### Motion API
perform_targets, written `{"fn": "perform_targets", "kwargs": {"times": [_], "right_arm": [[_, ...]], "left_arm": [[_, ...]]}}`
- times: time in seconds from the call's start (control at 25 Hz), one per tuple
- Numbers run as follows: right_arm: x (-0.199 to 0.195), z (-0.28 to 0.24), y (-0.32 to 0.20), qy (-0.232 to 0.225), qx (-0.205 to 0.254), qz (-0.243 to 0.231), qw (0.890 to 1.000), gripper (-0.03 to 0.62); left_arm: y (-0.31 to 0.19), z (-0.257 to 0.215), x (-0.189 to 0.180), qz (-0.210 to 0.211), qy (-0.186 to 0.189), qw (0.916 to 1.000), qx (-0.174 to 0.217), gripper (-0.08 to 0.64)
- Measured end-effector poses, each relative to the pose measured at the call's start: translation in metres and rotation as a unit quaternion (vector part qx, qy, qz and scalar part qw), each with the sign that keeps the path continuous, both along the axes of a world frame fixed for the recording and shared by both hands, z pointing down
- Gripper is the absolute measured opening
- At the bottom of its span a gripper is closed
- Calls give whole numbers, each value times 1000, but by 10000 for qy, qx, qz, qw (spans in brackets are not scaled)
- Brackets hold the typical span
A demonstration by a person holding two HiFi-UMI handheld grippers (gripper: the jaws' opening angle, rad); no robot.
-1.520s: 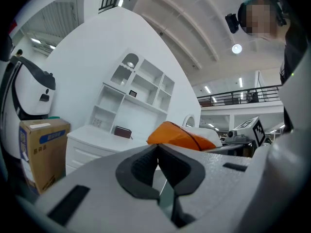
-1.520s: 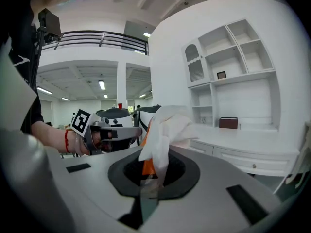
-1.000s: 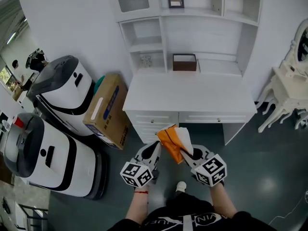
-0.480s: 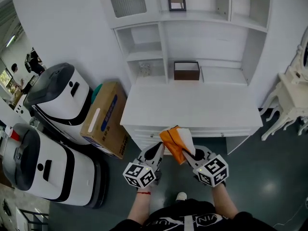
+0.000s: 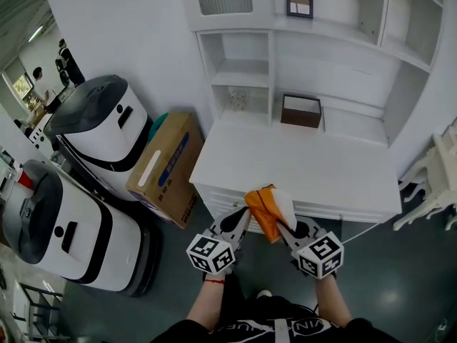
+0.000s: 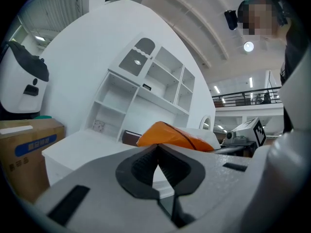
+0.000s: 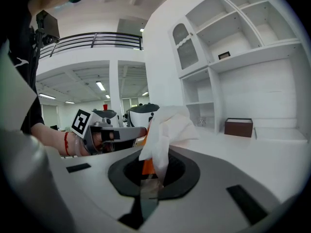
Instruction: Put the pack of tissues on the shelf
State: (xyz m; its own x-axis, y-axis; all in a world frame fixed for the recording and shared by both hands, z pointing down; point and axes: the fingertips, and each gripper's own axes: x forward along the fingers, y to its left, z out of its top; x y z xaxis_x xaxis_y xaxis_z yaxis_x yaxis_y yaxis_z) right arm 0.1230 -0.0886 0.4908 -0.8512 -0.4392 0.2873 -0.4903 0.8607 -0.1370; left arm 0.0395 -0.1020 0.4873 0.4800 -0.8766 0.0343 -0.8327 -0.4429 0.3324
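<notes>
Closest in, the person's two forearms reach forward, each holding a gripper. The right gripper (image 5: 287,224) has its jaws closed tight on the pack of tissues (image 5: 269,208), pinching its lower edge. In the right gripper view the pack's white wrapping and an orange strip (image 7: 162,131) rise straight out from between the jaws. The left gripper (image 5: 243,215) has its jaws pressed together with nothing between them. Its tip sits just beside the orange side of the pack (image 6: 171,135), and whether the two touch is unclear.

The pack is in the air over the front edge of a white desk (image 5: 300,166). At the back of the desk stands a small brown box (image 5: 300,111) at the foot of the white shelf (image 5: 246,73). A picture frame (image 5: 299,0) stands on a higher level. To the left of the desk, a cardboard box (image 5: 168,166) leans beside two white machines (image 5: 106,128).
</notes>
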Motion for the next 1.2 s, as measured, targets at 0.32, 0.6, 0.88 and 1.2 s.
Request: {"fn": "perform_targets", "kwargs": {"times": [0.32,0.6,0.88,1.2], "right_arm": [[-37,3,-47,-84,-123,36,9999,15],[-94,-4,-102,-83,-84,74,9999,15],[-131,-8,-154,-72,-143,328,9993,15],[-170,-11,-198,-115,-178,781,9967,15]], "left_arm": [[-48,1,-36,45,-3,10000,-24,6],[-106,-5,-91,101,13,9999,1,6],[-161,-9,-128,290,70,9996,-33,6],[-211,-13,-164,725,49,9974,-2,6]]}}
